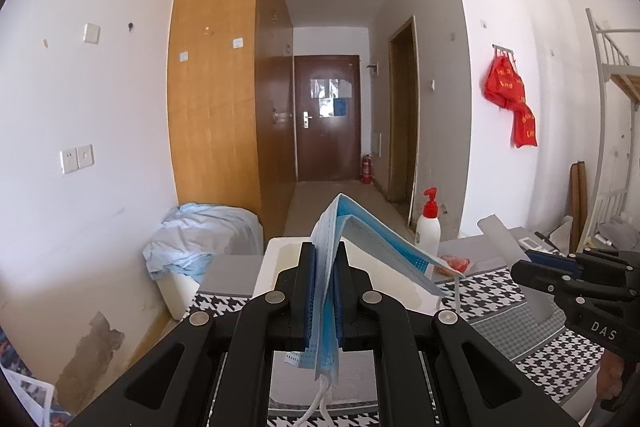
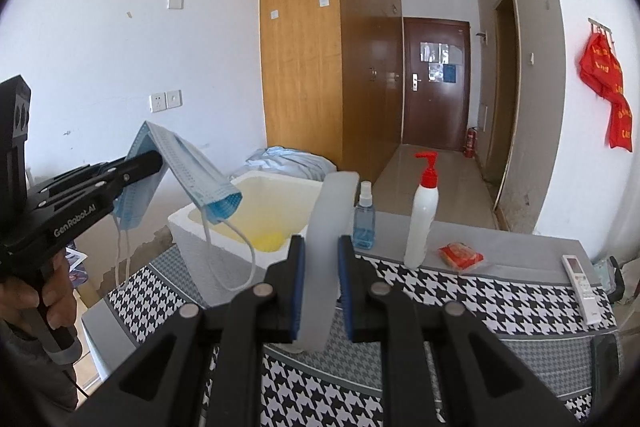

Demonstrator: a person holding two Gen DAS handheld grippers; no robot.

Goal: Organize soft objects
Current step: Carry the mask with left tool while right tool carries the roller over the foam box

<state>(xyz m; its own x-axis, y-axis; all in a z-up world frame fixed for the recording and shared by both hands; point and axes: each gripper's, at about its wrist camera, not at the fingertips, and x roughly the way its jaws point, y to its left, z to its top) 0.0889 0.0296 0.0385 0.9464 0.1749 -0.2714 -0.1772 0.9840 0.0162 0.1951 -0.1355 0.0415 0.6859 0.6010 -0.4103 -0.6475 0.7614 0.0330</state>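
Note:
My left gripper (image 1: pixel 325 251) is shut on a stack of light blue face masks (image 1: pixel 380 239). The masks fold over the fingertips, and their white ear loops dangle. In the right wrist view the left gripper (image 2: pixel 154 158) holds those masks (image 2: pixel 192 167) in the air, above the near left corner of an open white foam box (image 2: pixel 192 227). My right gripper (image 2: pixel 321 241) is shut on a pale, flat white slab (image 2: pixel 330 227) that stands on edge between the pads. From the left wrist view the right gripper (image 1: pixel 524 265) and slab (image 1: pixel 498 229) sit at the right.
A table covered with a houndstooth cloth (image 2: pixel 460 291) carries a white pump bottle with a red top (image 2: pixel 420 223), a blue spray bottle (image 2: pixel 364 223), a red packet (image 2: pixel 460 254) and a white remote (image 2: pixel 580 281). A crumpled pale blue sheet (image 2: pixel 288 157) lies behind the box.

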